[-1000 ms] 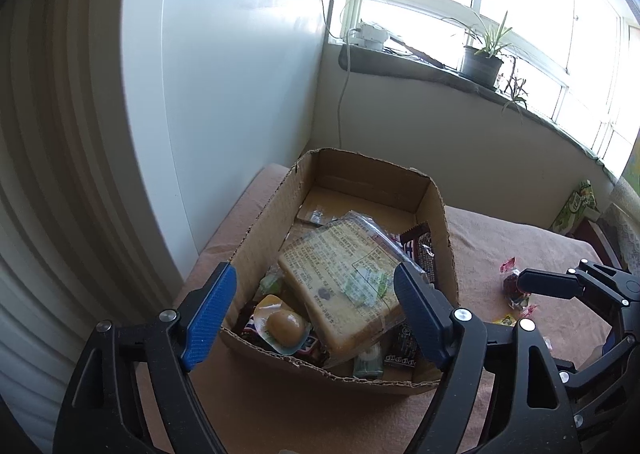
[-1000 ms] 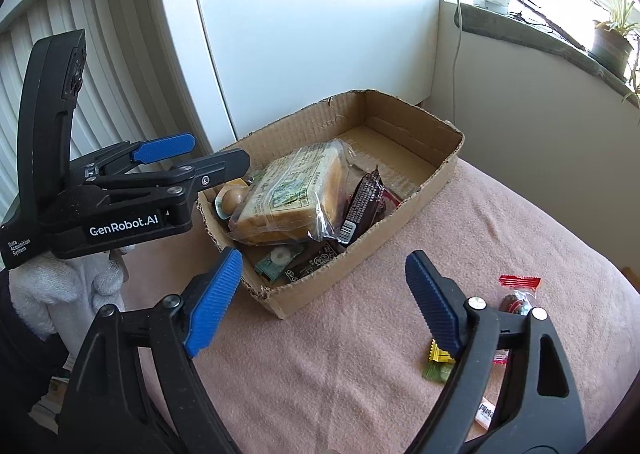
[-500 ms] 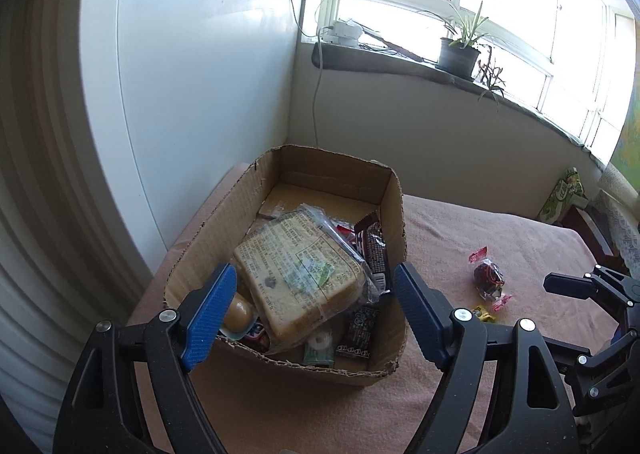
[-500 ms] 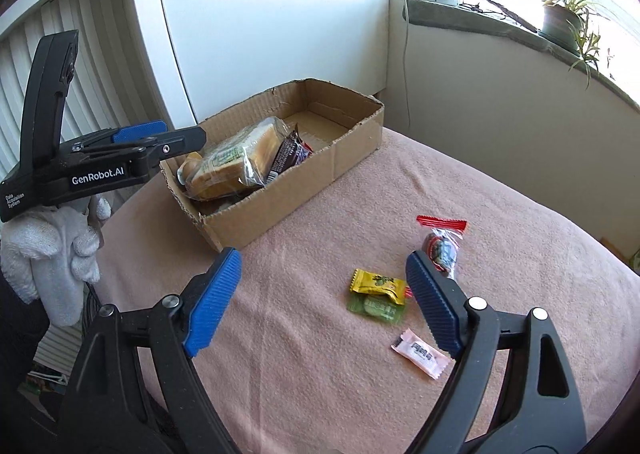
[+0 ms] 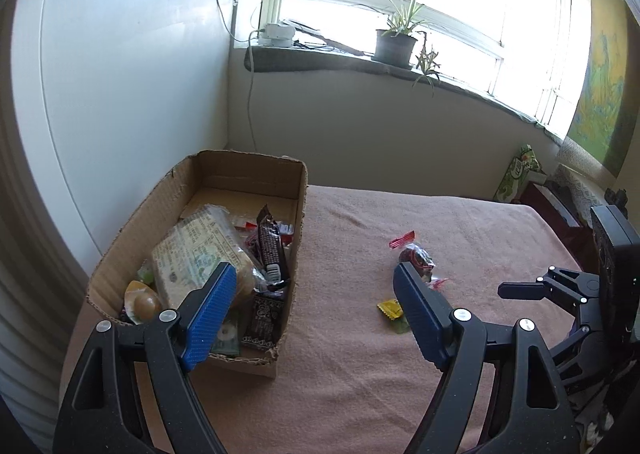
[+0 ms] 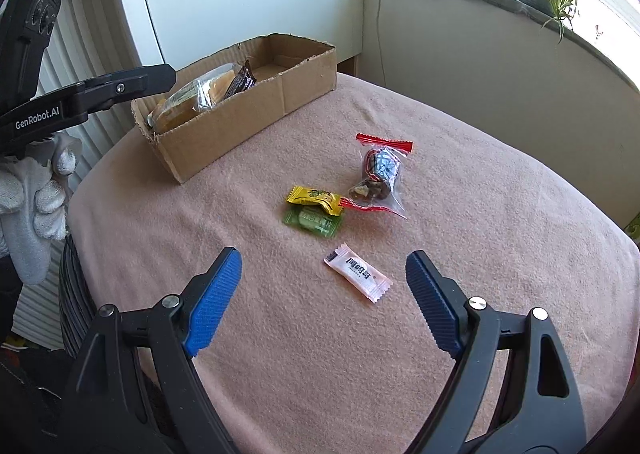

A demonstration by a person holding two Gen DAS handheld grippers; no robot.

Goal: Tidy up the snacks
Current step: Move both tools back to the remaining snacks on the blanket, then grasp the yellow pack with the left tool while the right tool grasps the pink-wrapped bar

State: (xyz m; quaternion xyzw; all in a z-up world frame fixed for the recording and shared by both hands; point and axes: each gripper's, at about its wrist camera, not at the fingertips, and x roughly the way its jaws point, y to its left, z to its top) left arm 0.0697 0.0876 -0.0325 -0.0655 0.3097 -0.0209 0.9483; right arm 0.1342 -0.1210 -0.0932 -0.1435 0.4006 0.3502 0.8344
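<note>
A cardboard box [image 5: 188,189] [image 6: 248,109] at the table's left holds a wrapped bread loaf [image 5: 192,254], a dark bar [image 5: 270,246] and other snacks. Loose on the pink cloth lie a clear red-sealed bag [image 6: 378,173] [image 5: 416,256], a yellow candy [image 6: 314,197] [image 5: 390,309] over a green packet [image 6: 314,219], and a pink-white packet [image 6: 357,272]. My right gripper [image 6: 322,294] hangs open just above the pink-white packet, which lies between its fingers. My left gripper [image 5: 312,302] is open and empty, hovering between the box and the loose snacks.
The table [image 6: 480,213] wears a pink cloth and curves away at its front and right edges. A white panel and slatted blinds [image 6: 88,45] stand behind the box. A gloved hand [image 6: 36,193] holds the left gripper. A plant pot [image 5: 394,45] sits on the windowsill.
Both grippers swung right, away from the box. The right one now hangs over the loose snacks with the pink-white packet between its fingers. Both stayed open.
</note>
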